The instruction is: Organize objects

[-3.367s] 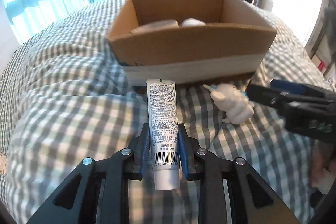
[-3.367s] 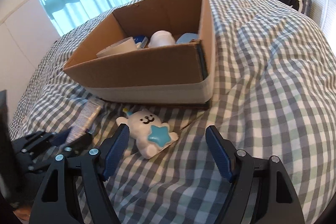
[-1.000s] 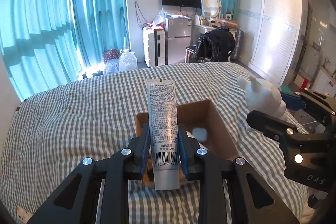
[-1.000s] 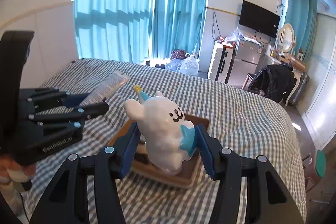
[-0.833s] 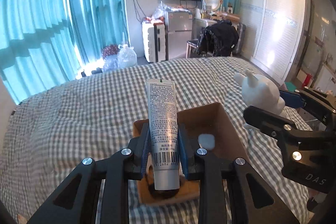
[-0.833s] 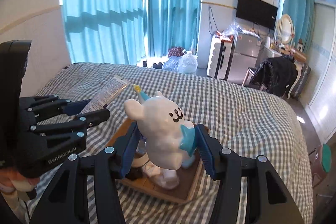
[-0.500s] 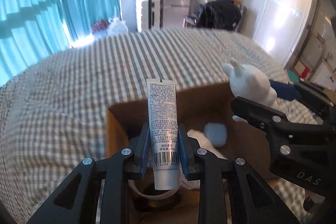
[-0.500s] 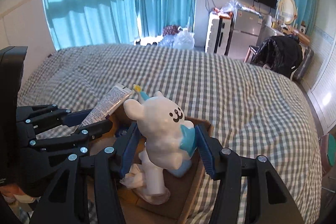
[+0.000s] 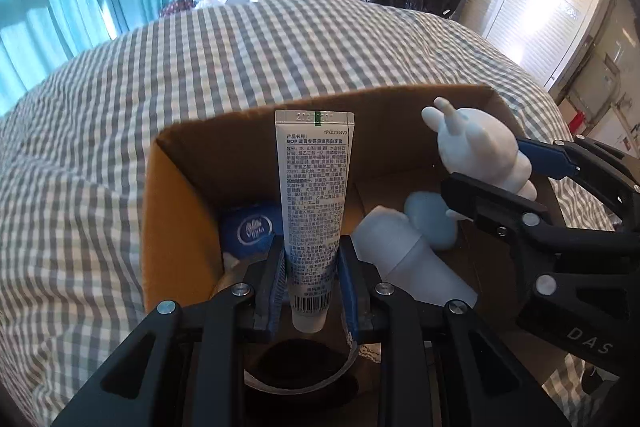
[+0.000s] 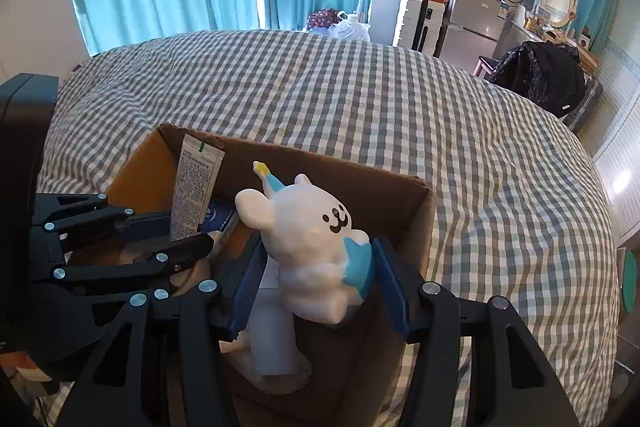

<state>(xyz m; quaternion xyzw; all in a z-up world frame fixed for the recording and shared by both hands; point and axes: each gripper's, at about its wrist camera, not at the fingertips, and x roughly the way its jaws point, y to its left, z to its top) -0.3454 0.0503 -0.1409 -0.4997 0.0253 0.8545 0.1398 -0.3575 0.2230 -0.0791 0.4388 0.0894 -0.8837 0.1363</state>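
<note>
From the left wrist camera, the left gripper [image 9: 312, 275] is closed on a toothpaste tube [image 9: 313, 203], its blue pads pinching the lower printed part just above the barcode, with the crimped end pointing up and away over the open cardboard box [image 9: 176, 195]. The tube hangs above the box interior, where a blue round tin [image 9: 250, 231], a white bottle [image 9: 408, 259] lying on its side and a pale blue puff-like object [image 9: 432, 223] already sit; a roll of tape [image 9: 304, 371] shows below the fingers. The tube looks light and soft-walled, so a firm squeeze near the middle could dent it or push paste toward the cap; low on the body, as here, seems the safer hold. To the right, the right gripper [image 9: 520, 187] carries a white bear figurine [image 9: 480, 155] over the same box. From the right wrist camera, the right gripper [image 10: 316, 287] is clamped across the bear figurine's [image 10: 316, 247] body, one pad against its blue star side, holding it above the box's [image 10: 416, 227] near corner on the checked bedspread [image 10: 400, 107]. The figurine appears glossy, rigid and possibly breakable, so it may slip; lowering it well inside before letting go seems wise. The left gripper [image 10: 188, 231] with its tube [image 10: 194, 187] shows at left.
</note>
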